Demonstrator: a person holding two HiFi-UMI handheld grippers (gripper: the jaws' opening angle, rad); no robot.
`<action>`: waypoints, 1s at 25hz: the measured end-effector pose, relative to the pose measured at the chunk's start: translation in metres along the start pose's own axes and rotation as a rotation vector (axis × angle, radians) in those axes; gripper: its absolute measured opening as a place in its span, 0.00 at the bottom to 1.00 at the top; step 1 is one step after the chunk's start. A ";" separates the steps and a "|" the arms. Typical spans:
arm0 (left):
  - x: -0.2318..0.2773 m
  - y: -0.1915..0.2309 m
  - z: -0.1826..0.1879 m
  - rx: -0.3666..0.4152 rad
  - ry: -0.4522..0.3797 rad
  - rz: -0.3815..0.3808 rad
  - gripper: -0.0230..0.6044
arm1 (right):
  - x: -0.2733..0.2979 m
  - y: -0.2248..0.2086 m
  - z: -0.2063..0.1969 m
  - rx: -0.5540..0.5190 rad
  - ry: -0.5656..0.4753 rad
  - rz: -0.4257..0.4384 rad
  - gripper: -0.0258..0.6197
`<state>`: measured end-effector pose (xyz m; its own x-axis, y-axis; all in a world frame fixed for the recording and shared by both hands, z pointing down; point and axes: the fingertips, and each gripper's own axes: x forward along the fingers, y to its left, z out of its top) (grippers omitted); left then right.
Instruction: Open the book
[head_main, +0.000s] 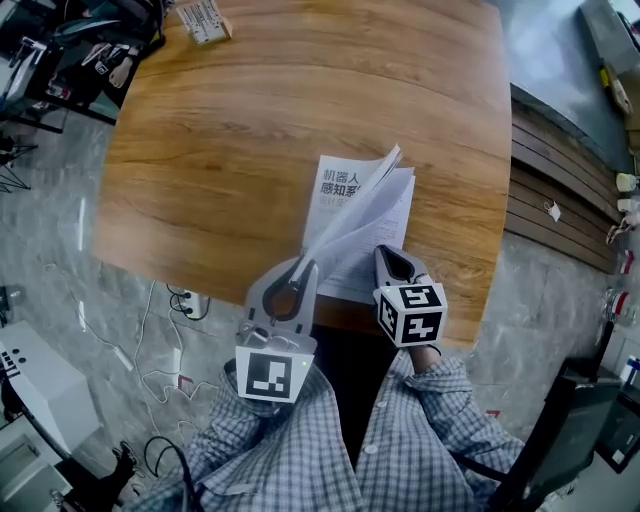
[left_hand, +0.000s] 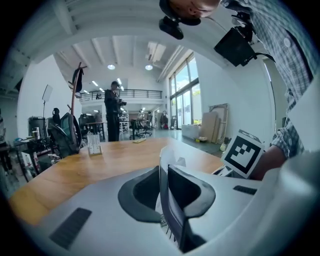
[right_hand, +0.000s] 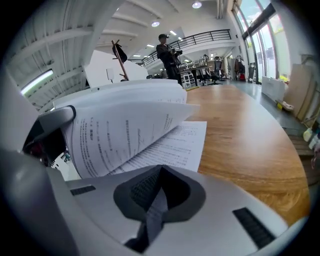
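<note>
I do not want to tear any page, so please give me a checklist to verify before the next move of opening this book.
1. Left gripper shut on the lifted pages: ok.
2. Right gripper shut, nothing between its jaws: ok.
3. Right gripper pressing the lower page: cannot tell.
4. Book lying on the table: ok.
5. Small box far from the book: ok.

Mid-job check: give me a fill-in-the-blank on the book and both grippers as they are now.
The left gripper's ____ pinch lifted pages of the book.
The right gripper is ____, with nothing between its jaws.
The book lies on a ____ table.
Missing words: jaws; shut; wooden.
</note>
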<state>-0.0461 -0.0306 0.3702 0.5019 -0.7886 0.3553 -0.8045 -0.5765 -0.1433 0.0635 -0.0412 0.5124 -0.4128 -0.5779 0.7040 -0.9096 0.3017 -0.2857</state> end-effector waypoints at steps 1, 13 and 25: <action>-0.002 0.006 -0.001 -0.047 -0.008 0.026 0.10 | 0.001 0.001 -0.002 -0.017 0.008 -0.008 0.07; -0.026 0.070 -0.031 -0.217 0.031 0.220 0.11 | 0.002 0.005 -0.003 -0.146 -0.004 -0.058 0.07; -0.044 0.107 -0.068 -0.308 0.085 0.332 0.12 | 0.004 0.004 -0.004 -0.161 -0.008 -0.064 0.07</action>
<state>-0.1757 -0.0429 0.4017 0.1830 -0.8921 0.4132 -0.9808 -0.1944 0.0147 0.0588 -0.0391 0.5163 -0.3551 -0.6057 0.7120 -0.9149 0.3814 -0.1318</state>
